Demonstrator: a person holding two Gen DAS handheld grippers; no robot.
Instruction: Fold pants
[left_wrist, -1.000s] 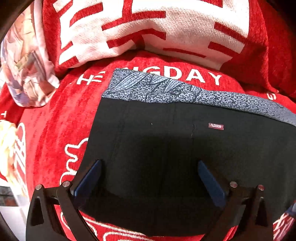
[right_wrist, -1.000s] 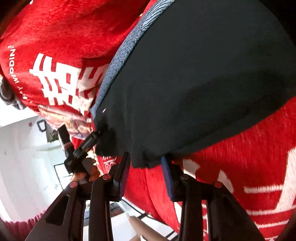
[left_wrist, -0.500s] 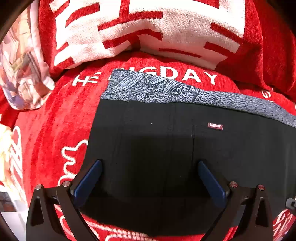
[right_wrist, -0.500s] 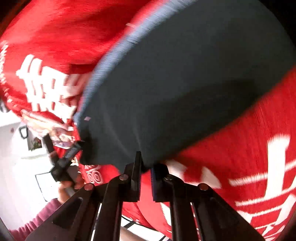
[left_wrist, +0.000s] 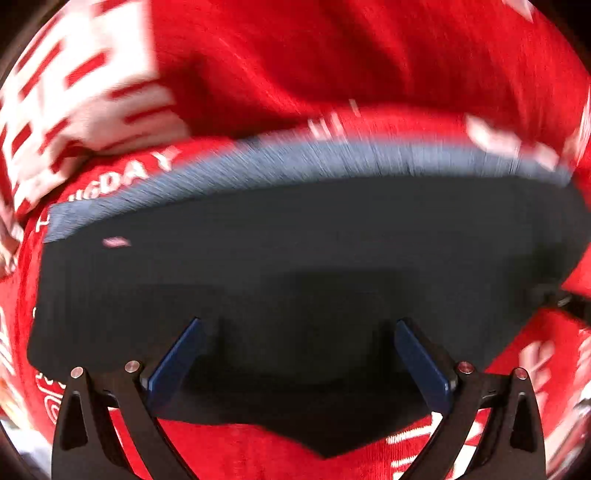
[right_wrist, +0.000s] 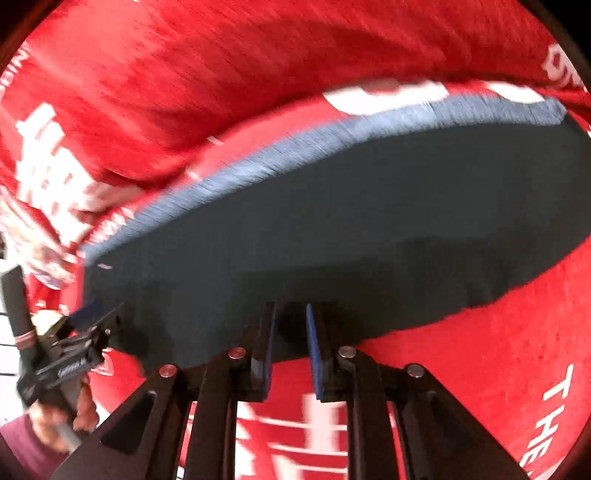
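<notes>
The black pants (left_wrist: 295, 251) with a grey patterned waistband (left_wrist: 332, 158) lie folded flat on a red blanket (left_wrist: 332, 62). My left gripper (left_wrist: 295, 332) is open, its blue pads wide apart over the near hem. In the right wrist view the pants (right_wrist: 351, 206) fill the middle. My right gripper (right_wrist: 290, 317) has its pads narrowly apart at the near edge of the cloth; whether it pinches the cloth is unclear. The left gripper shows at that view's lower left (right_wrist: 88, 317). Both views are blurred.
The red blanket (right_wrist: 258, 62) with white lettering covers the whole surface, bunched up behind the pants. A white and red printed cushion (left_wrist: 74, 92) lies at the far left. The person's hand (right_wrist: 70, 413) holds the left tool.
Both cameras have swung, so the pants now lie level across each view. My right gripper closed from part open to nearly shut at the hem. My left gripper stayed open and moved right along the pants.
</notes>
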